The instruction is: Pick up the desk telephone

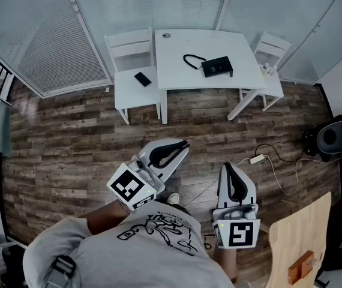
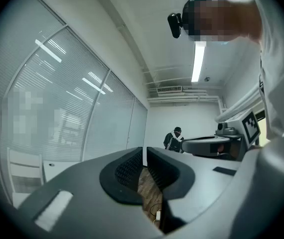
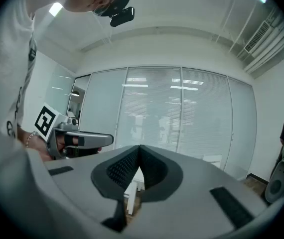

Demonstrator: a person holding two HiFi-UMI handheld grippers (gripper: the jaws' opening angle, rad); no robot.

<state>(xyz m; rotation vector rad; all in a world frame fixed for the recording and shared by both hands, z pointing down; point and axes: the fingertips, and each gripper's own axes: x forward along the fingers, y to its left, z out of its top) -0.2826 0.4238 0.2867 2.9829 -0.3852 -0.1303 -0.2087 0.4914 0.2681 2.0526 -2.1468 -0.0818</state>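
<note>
You stand on the wood floor with both tools held level in front of your body, well apart from the table. Your left gripper has its jaws together, with only a thin slit between the ribbed pads and nothing in it. It angles toward your right. Your right gripper is likewise closed, pads meeting at the tips, empty, and it points straight at the table. The phone is black and lies on the right half of the white tabletop, with its cord looping off to its left. Neither tool is near it. A white chair stands at the table's left end with a small dark handset on its seat, and a second chair stands at the right end. On the floor between you and the table lies a white cable.
</note>
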